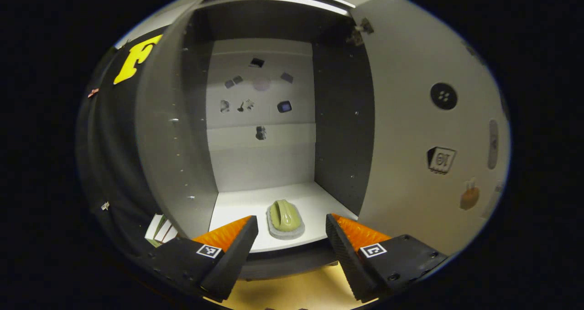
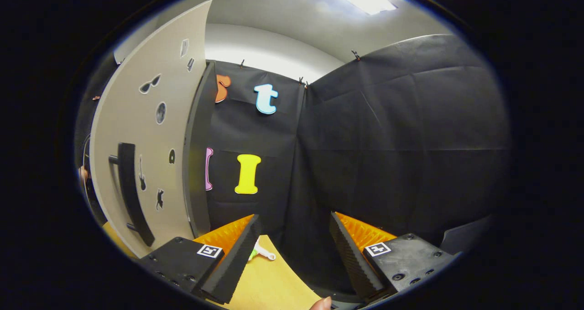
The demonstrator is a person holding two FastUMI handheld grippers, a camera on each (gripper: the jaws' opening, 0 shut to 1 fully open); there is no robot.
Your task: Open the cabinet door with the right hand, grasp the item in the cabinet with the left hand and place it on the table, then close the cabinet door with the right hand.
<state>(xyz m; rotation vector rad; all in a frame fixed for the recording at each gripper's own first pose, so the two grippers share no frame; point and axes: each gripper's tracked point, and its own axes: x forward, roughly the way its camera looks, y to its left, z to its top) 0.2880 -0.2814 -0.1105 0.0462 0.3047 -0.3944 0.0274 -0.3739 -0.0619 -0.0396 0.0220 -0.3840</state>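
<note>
The cabinet (image 1: 169,132) stands open in the left gripper view, its door (image 1: 419,132) swung out to the right. On the white bottom shelf (image 1: 237,205) lies a green scrub brush with a pale base (image 1: 286,219), near the front edge. My left gripper (image 1: 292,237) is open, its fingers either side of the brush and a little short of it. In the right gripper view the open door (image 2: 137,164) with its dark bar handle (image 2: 132,191) stands at the left. My right gripper (image 2: 294,250) is open and holds nothing, away from the handle.
A wooden tabletop (image 2: 269,282) lies below the right gripper, with a small white and green object (image 2: 260,253) on it near the cloth wall. Stickers dot the cabinet's back panel and door. A fingertip (image 2: 321,304) shows at the bottom edge.
</note>
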